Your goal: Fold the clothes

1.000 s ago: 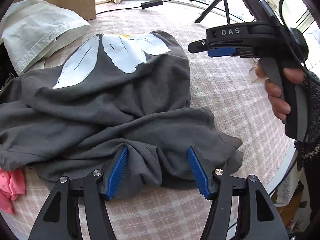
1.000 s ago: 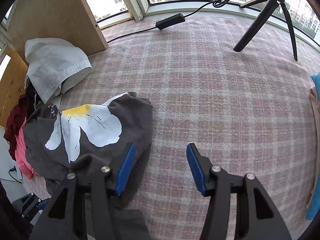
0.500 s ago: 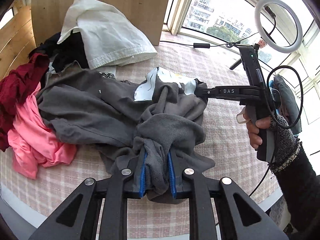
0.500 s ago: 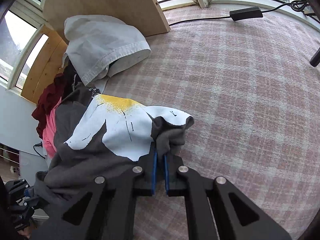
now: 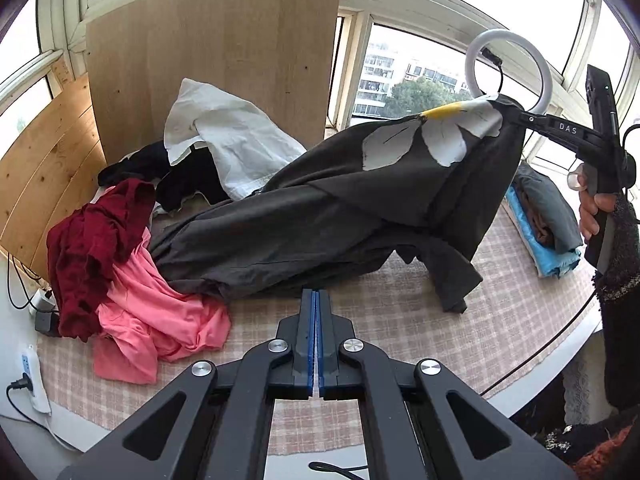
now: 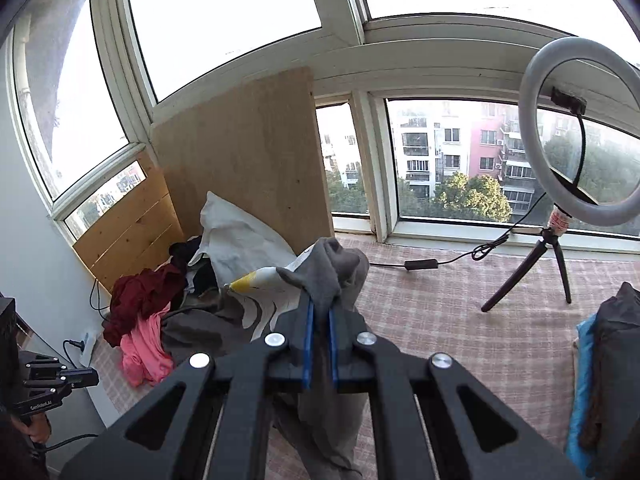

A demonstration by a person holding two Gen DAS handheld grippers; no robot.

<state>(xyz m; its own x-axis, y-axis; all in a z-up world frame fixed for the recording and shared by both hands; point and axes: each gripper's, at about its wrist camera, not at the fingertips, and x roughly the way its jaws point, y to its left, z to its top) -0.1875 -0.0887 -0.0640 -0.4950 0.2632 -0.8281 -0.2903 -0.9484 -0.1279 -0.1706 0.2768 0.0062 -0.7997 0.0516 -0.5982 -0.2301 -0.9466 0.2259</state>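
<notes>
A dark grey T-shirt (image 5: 328, 208) with a white and yellow flower print hangs stretched from the table up to my right gripper (image 5: 506, 110). In the right wrist view my right gripper (image 6: 320, 312) is shut on a bunched fold of the grey shirt (image 6: 332, 272), held high above the table. My left gripper (image 5: 316, 304) is shut with its blue pads pressed together and no cloth between them, above the near side of the table, just in front of the shirt's lower edge.
A checked pink tablecloth (image 5: 380, 332) covers the table. A pile of pink (image 5: 160, 320), dark red (image 5: 92, 248), black and white (image 5: 236, 136) clothes lies at the left. Folded clothes (image 5: 548, 216) are stacked at the right. A ring light on a tripod (image 6: 560, 216) and wooden boards (image 5: 208, 68) stand at the back.
My right gripper has lifted the grey shirt high above the table. My left gripper has lost its fold of the shirt and now stands shut and empty, pulled back.
</notes>
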